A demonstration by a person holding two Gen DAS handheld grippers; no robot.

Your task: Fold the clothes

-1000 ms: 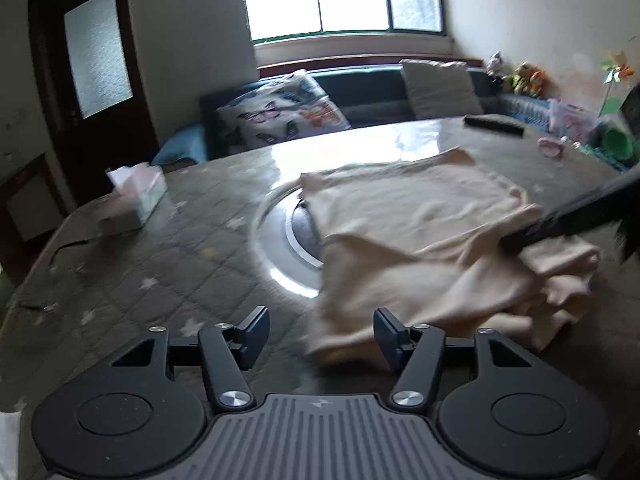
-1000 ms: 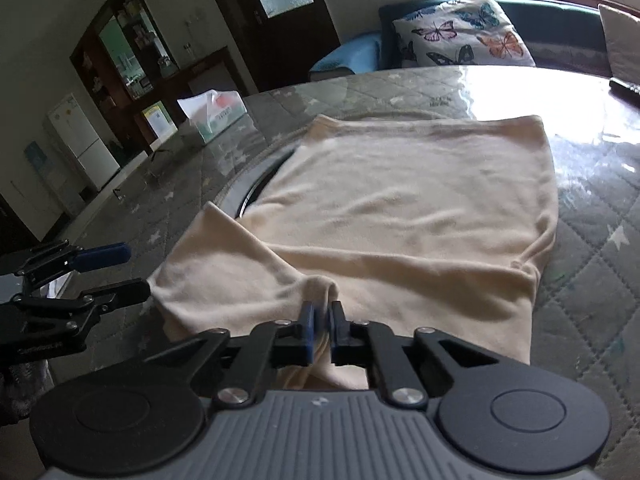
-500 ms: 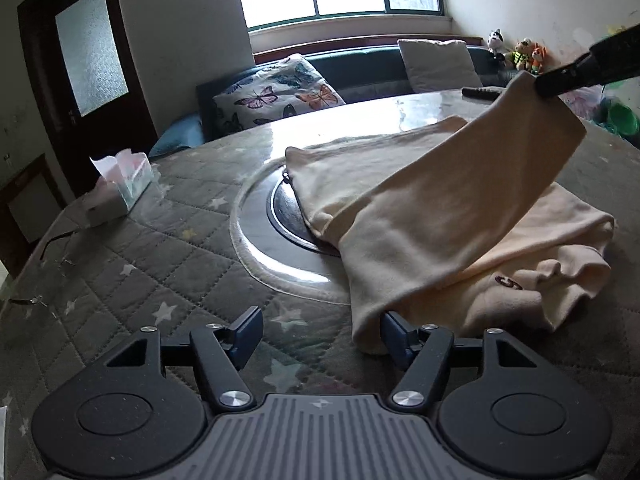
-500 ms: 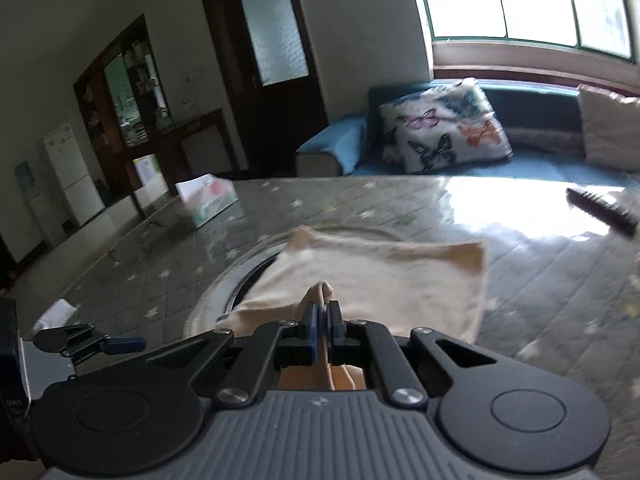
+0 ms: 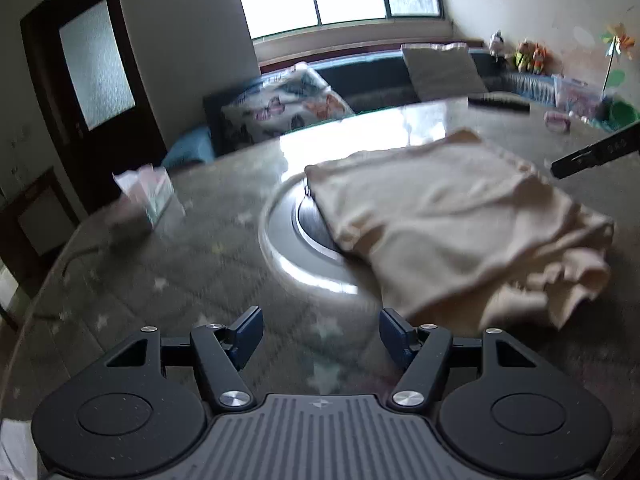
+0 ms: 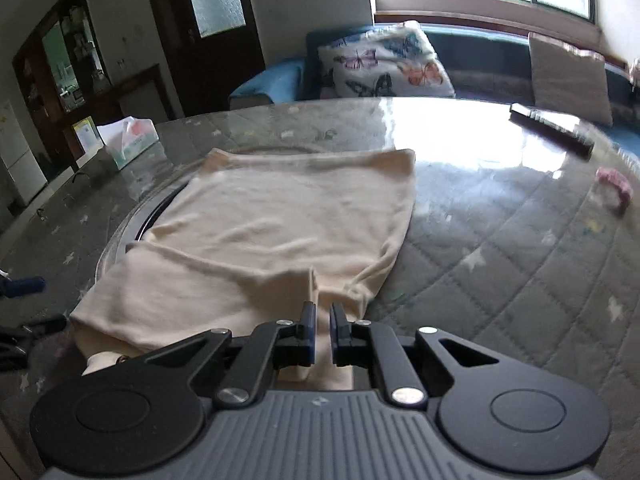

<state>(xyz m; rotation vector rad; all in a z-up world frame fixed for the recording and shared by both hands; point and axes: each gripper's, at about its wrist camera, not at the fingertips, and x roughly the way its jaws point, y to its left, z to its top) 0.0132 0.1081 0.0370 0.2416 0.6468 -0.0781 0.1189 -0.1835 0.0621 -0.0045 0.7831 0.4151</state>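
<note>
Fold just laid: cream knit garment [image 6: 280,232] lies doubled on the grey quilted counter [image 6: 520,272], right tongs [image 6: 322,322] opening off its edge, left tongs [image 5: 320,330] wide, empty; next, grip the near edge.

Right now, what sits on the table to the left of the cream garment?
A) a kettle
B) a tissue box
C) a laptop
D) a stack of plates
B: a tissue box stands on the table left of the cream garment, tissue poking out.
</note>
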